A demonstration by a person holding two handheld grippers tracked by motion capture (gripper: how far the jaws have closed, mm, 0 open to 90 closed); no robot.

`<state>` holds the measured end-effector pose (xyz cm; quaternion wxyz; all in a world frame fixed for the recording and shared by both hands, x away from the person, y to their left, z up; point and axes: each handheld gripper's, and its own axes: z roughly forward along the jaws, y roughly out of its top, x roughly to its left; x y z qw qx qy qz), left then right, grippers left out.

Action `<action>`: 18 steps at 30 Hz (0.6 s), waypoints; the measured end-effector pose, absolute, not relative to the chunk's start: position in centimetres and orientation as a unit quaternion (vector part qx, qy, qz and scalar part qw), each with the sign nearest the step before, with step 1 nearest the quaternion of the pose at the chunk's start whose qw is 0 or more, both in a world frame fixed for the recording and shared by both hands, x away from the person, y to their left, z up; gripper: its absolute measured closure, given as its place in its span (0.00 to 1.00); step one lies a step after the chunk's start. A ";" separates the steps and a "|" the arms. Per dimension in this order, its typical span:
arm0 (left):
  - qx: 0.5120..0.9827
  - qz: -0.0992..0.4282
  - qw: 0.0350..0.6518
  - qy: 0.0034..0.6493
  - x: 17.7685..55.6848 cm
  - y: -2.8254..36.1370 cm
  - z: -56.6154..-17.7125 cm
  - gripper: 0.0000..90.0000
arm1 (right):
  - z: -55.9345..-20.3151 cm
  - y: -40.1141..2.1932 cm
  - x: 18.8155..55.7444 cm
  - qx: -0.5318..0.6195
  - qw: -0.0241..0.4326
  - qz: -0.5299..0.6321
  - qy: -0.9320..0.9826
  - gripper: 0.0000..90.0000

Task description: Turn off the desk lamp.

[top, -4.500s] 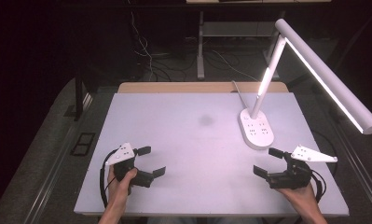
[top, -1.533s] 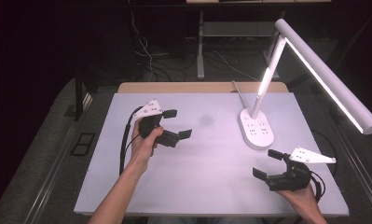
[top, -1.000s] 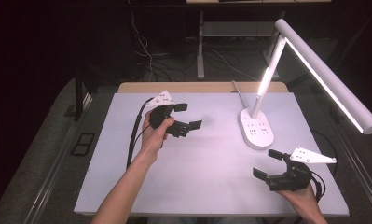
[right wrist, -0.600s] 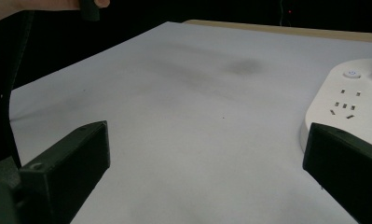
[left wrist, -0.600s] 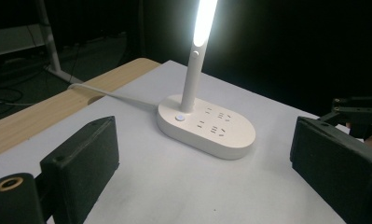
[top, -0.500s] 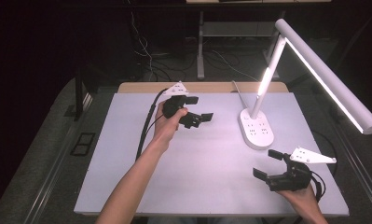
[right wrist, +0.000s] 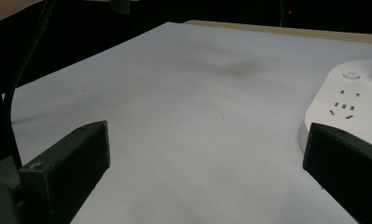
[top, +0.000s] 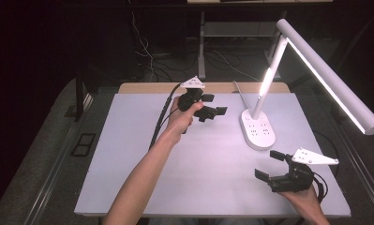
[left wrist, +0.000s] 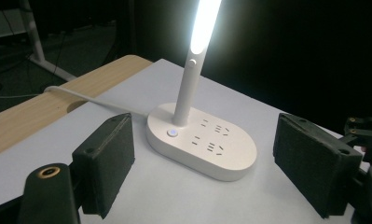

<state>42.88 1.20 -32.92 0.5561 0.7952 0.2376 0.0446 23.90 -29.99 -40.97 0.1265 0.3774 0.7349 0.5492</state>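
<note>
Your left gripper, jaws wide, frames the lamp base ahead; likely next, press its button. Right gripper waits, jaws wide.

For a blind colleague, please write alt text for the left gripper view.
A lit white desk lamp, its oval base carrying sockets and a round button, stands on a pale table, framed between the left gripper's open black jaws.

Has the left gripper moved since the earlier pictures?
Yes. In the high view the left gripper has gone from the near left part of the table forward and to the right, toward the lamp base. Its jaws stand open.
</note>
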 end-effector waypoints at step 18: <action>0.817 0.039 0.527 0.229 44.5 -3.2 -33.5 0.38 | -41.0 -30.0 23.9 0.373 0.127 0.550 0.737 0.00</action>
